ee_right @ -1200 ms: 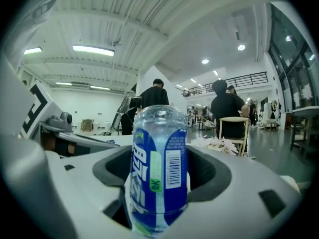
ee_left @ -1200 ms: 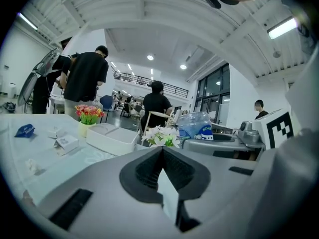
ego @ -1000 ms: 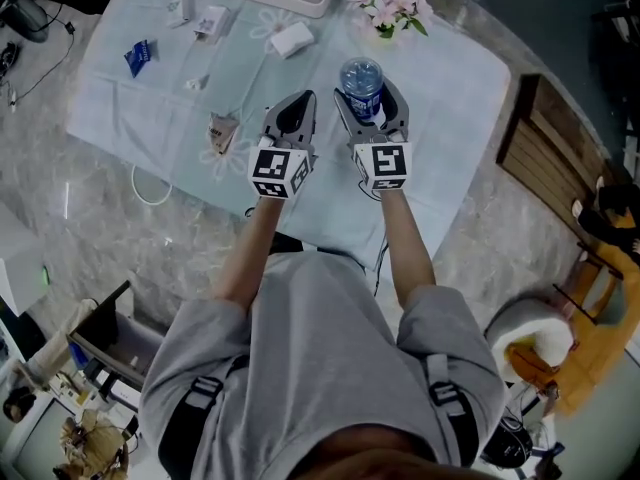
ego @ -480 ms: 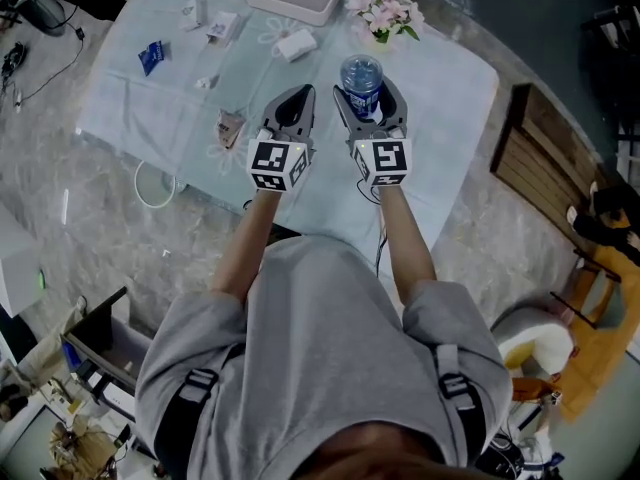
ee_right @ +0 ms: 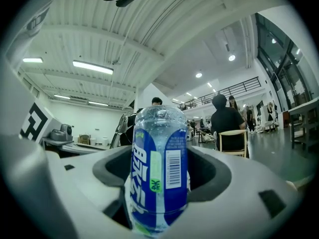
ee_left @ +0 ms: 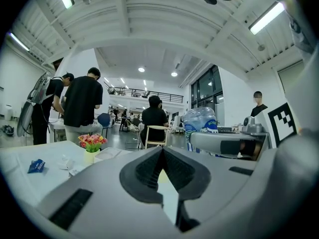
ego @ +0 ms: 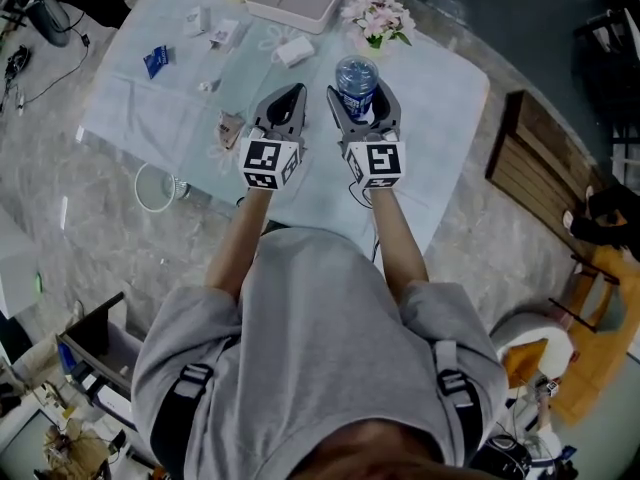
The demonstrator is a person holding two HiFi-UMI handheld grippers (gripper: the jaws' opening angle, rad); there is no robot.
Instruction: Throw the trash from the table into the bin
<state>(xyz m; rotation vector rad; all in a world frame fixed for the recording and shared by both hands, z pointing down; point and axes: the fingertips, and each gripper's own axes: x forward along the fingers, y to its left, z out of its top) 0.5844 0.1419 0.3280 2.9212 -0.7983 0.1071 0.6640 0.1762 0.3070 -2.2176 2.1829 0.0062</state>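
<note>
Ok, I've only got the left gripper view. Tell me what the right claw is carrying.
Observer: The right claw is shut on a blue-labelled water bottle, held upright.
Operator: Now check the table to the left of my claw.
Observer: A crumpled brown wrapper lies on the tablecloth, left of the left claw in the head view.
Operator: Report the floor too.
Observer: A white loop, perhaps a cable, lies on the floor by the table's near edge.
</note>
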